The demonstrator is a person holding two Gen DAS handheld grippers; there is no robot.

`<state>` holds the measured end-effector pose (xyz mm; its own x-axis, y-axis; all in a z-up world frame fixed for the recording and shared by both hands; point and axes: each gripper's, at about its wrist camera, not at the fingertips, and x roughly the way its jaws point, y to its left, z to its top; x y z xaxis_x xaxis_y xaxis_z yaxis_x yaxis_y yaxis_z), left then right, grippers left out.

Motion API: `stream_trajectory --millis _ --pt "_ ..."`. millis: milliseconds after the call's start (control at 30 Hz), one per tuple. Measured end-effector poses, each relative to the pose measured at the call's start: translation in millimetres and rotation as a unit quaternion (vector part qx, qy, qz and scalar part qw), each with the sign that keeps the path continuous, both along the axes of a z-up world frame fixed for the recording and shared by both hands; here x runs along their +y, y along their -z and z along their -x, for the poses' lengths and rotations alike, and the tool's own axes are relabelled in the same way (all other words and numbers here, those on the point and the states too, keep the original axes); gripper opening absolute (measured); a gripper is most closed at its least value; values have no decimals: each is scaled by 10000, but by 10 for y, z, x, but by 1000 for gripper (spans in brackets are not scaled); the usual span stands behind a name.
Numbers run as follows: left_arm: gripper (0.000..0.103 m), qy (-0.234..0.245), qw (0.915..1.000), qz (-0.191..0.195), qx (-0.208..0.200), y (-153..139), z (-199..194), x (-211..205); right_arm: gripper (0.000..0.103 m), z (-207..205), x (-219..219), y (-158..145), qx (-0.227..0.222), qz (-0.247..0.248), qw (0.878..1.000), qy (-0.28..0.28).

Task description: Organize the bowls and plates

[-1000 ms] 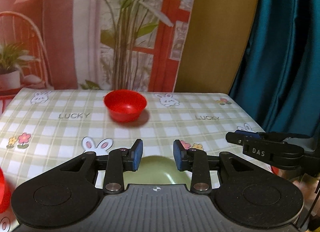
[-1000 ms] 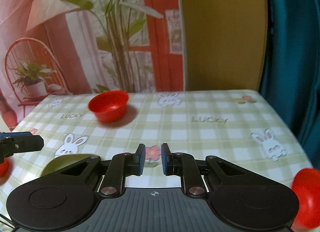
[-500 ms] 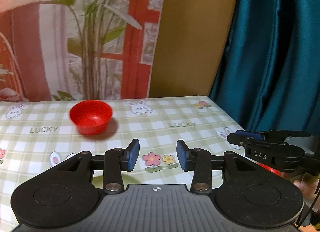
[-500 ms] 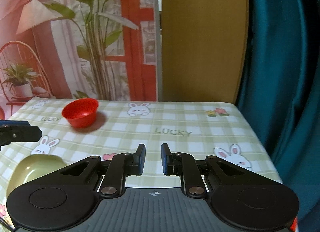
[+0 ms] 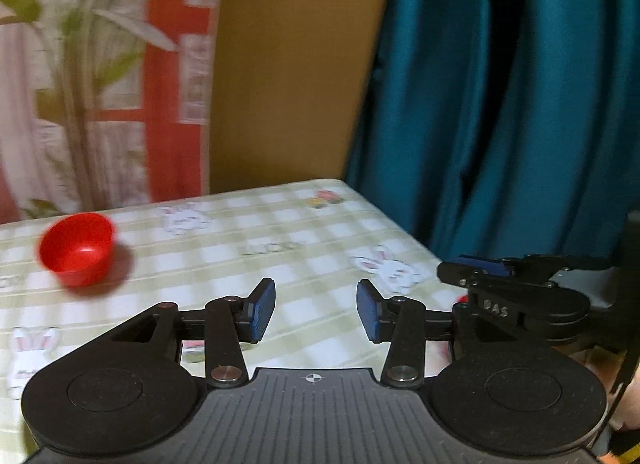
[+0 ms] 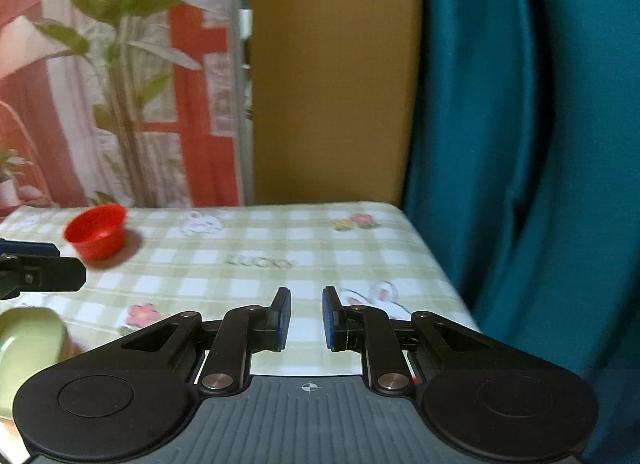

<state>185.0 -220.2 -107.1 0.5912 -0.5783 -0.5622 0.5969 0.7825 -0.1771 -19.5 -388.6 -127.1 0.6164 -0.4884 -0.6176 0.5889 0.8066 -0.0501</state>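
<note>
A red bowl (image 5: 76, 249) stands upright on the checked tablecloth at the far left; it also shows in the right wrist view (image 6: 96, 230). A green bowl (image 6: 28, 348) lies at the left edge of the right wrist view, partly cut off. My left gripper (image 5: 316, 314) is open and empty above the table's right part. My right gripper (image 6: 306, 318) is open with a narrow gap and empty. The right gripper's fingers (image 5: 480, 268) show at the right of the left wrist view. A sliver of something red (image 5: 462, 299) shows behind them.
The table (image 6: 304, 240) has a green checked cloth with rabbits and "LUCKY" print. Its right edge meets a teal curtain (image 6: 520, 144). A brown panel (image 6: 332, 84) and a plant-print backdrop (image 6: 120, 84) stand behind the far edge.
Both views have swung to the right; the red bowl has shifted toward the left of each. The left gripper's jaws have opened wider. The green bowl has left the left wrist view.
</note>
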Motion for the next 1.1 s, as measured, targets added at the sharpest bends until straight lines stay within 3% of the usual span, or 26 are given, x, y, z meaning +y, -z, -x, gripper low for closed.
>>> stream_trajectory --millis 133,233,500,1100 --pt "47 448 9989 24 114 113 24 -335 16 217 -121 16 128 86 9991 404" --pt "47 744 9970 -179 93 235 58 -600 16 395 -220 53 153 172 9976 653" --pt "47 1264 9898 -74 659 521 97 -1059 16 764 -452 264 461 188 9901 1309" --pt "47 1546 9818 -399 1029 907 112 -1419 22 989 -539 609 509 -473 9829 1708"
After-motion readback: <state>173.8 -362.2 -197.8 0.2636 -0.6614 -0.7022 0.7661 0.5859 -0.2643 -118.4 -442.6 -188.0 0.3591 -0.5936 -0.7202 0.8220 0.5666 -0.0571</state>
